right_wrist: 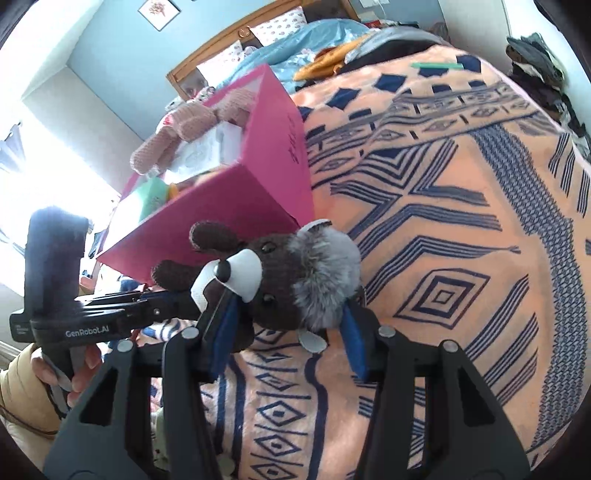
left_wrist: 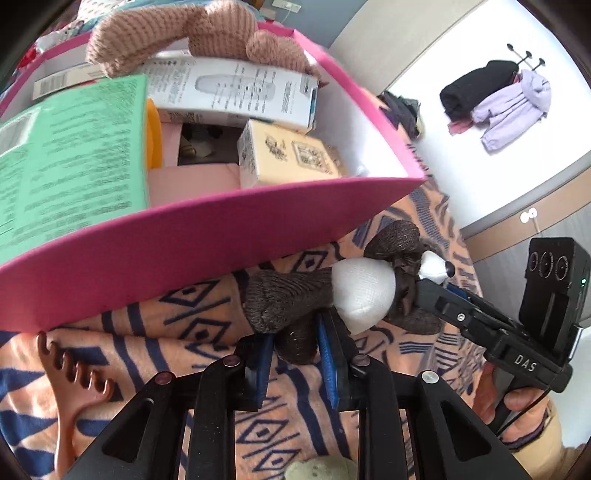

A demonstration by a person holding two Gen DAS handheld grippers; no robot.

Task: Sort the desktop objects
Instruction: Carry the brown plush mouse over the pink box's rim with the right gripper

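A brown knitted plush toy (left_wrist: 288, 299) with a white belly hangs just above the patterned blanket, beside the pink box (left_wrist: 192, 247). My left gripper (left_wrist: 295, 363) is shut on one of its brown legs, blue pads pressing on both sides. In the right wrist view the toy's head (right_wrist: 291, 280), with a white muzzle and a grey fur tuft, sits between the blue pads of my right gripper (right_wrist: 290, 332), which is shut on it. Each gripper also shows in the other's view: the right gripper (left_wrist: 428, 286) at the toy's head, the left gripper (right_wrist: 184, 299) at its lower end.
The pink box (right_wrist: 266, 184) holds a green box (left_wrist: 74, 155), white and cream cartons and a pink knitted plush (left_wrist: 177, 33). A brown comb (left_wrist: 74, 373) and a pale green plush (left_wrist: 321, 469) lie on the orange and blue blanket (right_wrist: 443, 221). Coats (left_wrist: 498, 99) hang on the wall.
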